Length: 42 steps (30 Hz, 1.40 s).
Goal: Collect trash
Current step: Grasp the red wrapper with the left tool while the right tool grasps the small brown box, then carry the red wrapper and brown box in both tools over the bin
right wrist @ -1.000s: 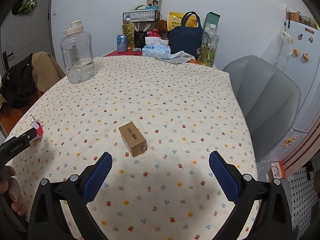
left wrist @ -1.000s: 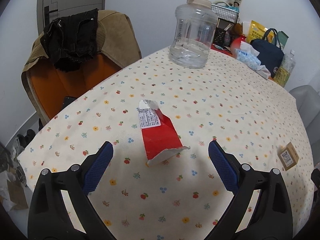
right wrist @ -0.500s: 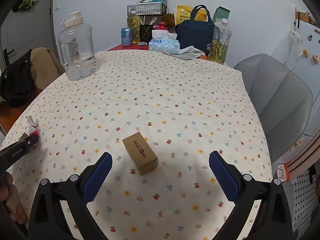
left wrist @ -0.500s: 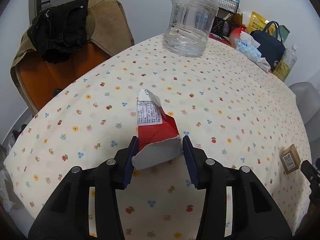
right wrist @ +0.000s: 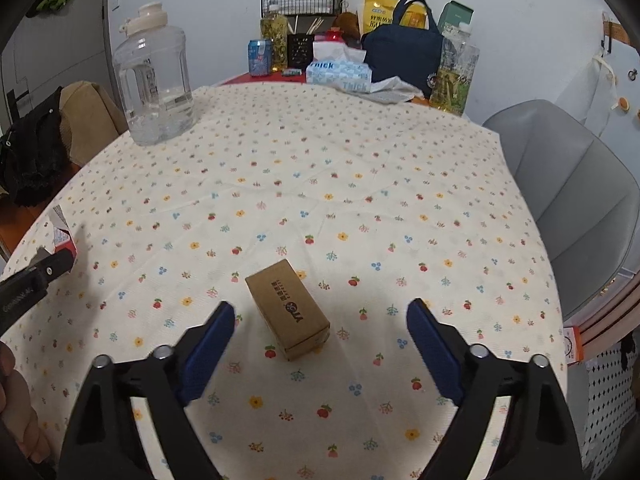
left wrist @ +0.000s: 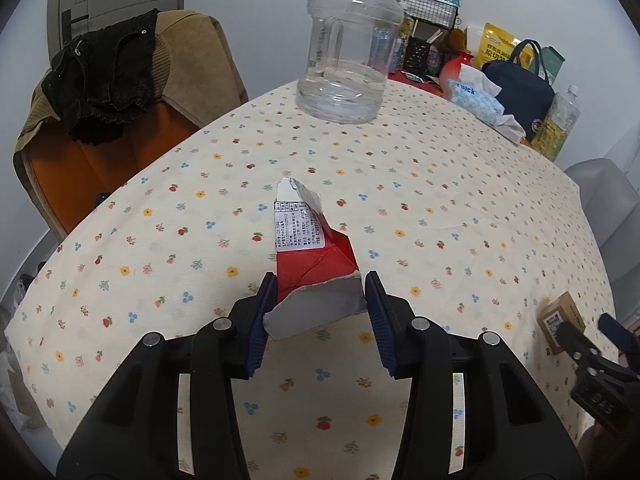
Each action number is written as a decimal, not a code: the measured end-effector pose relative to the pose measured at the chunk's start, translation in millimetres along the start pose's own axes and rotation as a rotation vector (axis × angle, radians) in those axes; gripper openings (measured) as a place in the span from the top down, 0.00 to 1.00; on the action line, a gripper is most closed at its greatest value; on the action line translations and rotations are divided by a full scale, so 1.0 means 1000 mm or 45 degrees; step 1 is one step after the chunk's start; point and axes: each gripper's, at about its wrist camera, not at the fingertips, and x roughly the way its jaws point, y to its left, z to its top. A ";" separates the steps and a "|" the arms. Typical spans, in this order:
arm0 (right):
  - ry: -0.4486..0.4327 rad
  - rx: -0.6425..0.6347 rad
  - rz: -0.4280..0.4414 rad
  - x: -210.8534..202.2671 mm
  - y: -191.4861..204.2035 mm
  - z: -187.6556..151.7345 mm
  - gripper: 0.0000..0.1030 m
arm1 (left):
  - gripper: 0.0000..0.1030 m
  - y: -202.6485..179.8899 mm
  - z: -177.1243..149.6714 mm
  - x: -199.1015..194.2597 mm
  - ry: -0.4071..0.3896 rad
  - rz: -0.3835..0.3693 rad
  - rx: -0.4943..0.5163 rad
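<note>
Floral-print tablecloth (right wrist: 360, 168) beside grey chair (right wrist: 568, 184)

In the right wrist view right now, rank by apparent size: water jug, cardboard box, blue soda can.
1. water jug
2. cardboard box, though it lies nearest the camera, between the open right gripper's fingers, so its real size is unsure
3. blue soda can

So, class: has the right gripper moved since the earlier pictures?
Yes. The right gripper has moved forward over the table toward the small cardboard box, which now sits between its open fingers rather than ahead of them.
</note>
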 end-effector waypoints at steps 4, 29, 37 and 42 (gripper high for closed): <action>0.062 -0.011 0.109 0.005 0.001 -0.004 0.66 | 0.56 -0.010 -0.002 -0.003 -0.005 -0.013 0.030; -0.078 0.105 0.080 -0.065 -0.056 -0.020 0.67 | 0.56 -0.065 -0.014 -0.049 -0.090 -0.067 0.165; -0.107 0.156 0.029 -0.084 -0.086 -0.030 0.67 | 0.56 -0.100 -0.019 -0.065 -0.112 -0.135 0.232; -0.125 0.196 -0.018 -0.095 -0.107 -0.036 0.66 | 0.56 -0.125 -0.023 -0.072 -0.121 -0.185 0.280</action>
